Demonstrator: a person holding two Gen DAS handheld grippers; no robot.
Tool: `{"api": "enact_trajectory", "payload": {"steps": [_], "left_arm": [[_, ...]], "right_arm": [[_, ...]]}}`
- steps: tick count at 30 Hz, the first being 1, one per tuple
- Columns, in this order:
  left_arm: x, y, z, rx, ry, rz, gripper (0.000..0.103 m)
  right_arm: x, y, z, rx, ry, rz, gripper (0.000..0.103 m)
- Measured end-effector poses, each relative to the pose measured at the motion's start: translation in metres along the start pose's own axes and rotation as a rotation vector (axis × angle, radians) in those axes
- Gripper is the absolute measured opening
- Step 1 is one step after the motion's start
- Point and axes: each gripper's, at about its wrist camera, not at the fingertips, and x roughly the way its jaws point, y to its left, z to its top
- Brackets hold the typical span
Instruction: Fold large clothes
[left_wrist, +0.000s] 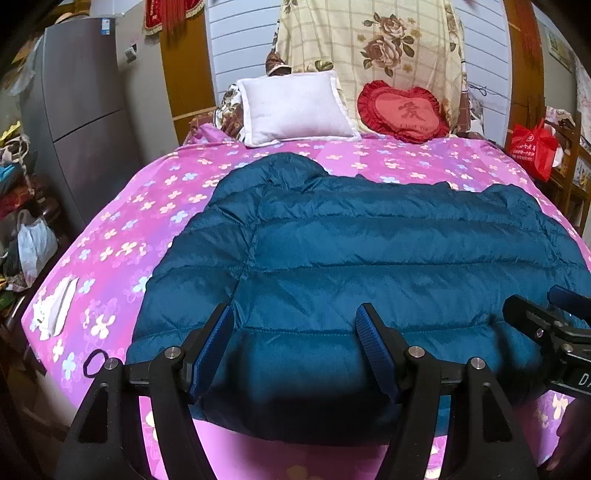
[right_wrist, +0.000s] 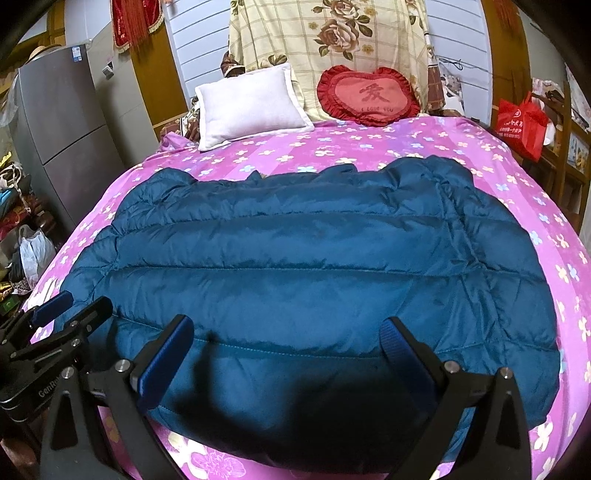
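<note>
A teal quilted puffer jacket (left_wrist: 351, 251) (right_wrist: 295, 258) lies spread flat across a bed with a pink flowered sheet (left_wrist: 122, 229) (right_wrist: 369, 147). Its hem faces me and its collar points toward the pillows. My left gripper (left_wrist: 295, 325) hovers open over the left part of the hem, with nothing between its blue pads. My right gripper (right_wrist: 291, 336) is open over the right part of the hem. Each gripper shows at the edge of the other's view, the right gripper (left_wrist: 546, 314) at the right and the left gripper (right_wrist: 66, 306) at the left.
A white pillow (left_wrist: 295, 107) and a red heart cushion (left_wrist: 402, 110) lean at the head of the bed. A folded white cloth (left_wrist: 55, 306) and a dark hair band (left_wrist: 94, 362) lie at the bed's left. A grey fridge (left_wrist: 81, 110) stands left, a red bag (left_wrist: 535, 147) right.
</note>
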Motion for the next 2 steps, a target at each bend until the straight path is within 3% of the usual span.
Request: {"api": "enact_trajectory", "payload": {"steps": [2], "left_arm": [[0.0012, 0.0006, 0.0008, 0.002, 0.006, -0.007, 0.051]], "right_arm": [[0.0014, -0.0001, -0.0002, 0.000, 0.002, -0.001, 0.103]]}}
